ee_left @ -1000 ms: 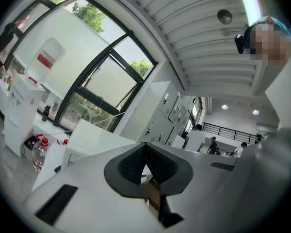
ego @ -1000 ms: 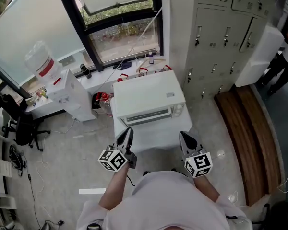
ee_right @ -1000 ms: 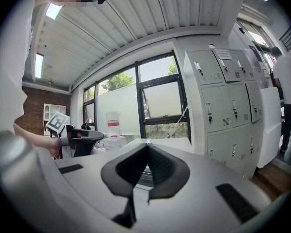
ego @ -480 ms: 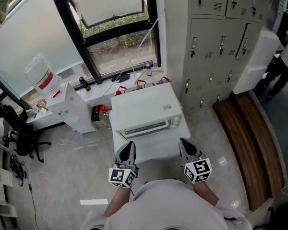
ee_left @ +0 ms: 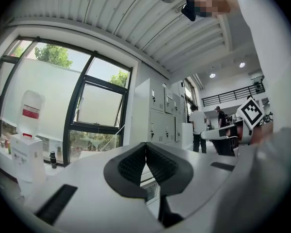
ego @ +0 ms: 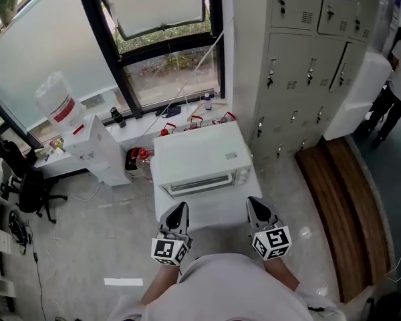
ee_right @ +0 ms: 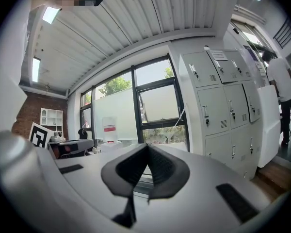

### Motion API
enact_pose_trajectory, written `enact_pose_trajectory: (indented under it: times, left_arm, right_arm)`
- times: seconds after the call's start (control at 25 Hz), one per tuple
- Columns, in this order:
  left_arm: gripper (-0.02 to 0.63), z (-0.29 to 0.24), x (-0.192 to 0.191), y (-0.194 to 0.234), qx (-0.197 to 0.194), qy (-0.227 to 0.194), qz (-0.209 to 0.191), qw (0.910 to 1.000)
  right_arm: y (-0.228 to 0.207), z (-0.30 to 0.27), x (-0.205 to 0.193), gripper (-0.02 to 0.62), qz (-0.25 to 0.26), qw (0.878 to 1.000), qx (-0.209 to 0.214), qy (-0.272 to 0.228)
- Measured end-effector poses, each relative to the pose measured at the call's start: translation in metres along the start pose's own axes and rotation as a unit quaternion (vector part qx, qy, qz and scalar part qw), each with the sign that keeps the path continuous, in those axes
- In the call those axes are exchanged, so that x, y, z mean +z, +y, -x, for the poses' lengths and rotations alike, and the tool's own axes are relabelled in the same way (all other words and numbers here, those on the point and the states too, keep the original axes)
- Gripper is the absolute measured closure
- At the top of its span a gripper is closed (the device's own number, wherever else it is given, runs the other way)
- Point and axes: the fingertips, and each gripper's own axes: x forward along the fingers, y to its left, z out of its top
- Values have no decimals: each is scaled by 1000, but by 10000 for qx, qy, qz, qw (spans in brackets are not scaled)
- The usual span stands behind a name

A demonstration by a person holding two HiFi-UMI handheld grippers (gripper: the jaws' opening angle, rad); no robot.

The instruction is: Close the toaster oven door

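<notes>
A white toaster oven [ego: 202, 160] stands on a small white table [ego: 210, 209] in the head view, its door up against the front and its knobs [ego: 241, 176] at the right. My left gripper [ego: 180, 209] hovers over the table's near left edge, a short way from the oven, jaws shut with nothing between them. My right gripper [ego: 253, 204] hangs at the near right, also shut and empty. In the left gripper view the tips [ee_left: 145, 144] meet, with a strip of the oven front [ee_left: 150, 191] below them. The right gripper view shows its tips [ee_right: 147, 146] closed likewise.
Grey lockers [ego: 301, 59] rise behind and to the right of the oven. A water dispenser [ego: 80, 129] with its bottle stands at the left under the window [ego: 157, 39]. Bottles line the sill. A wooden bench [ego: 341, 199] runs along the right, and a person [ego: 394, 79] stands far right.
Both grippers have drawn back from the oven toward my body. The left one has rolled upright, its marker cube turning. The oven door looks the same.
</notes>
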Motion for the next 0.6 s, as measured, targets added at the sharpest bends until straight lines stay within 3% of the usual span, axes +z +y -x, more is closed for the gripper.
enact_pose_trajectory:
  times: [0.32,0.6]
  left_arm:
    - [586,-4,5,-15,-370,-122,-62,9992]
    - [586,-6,3,-14,-365,-82,-65,9993]
  right_arm:
    - [-1,-3,1,589,-35,10000,68,6]
    - [-1,-5,-1,589,-88,9999,76,11]
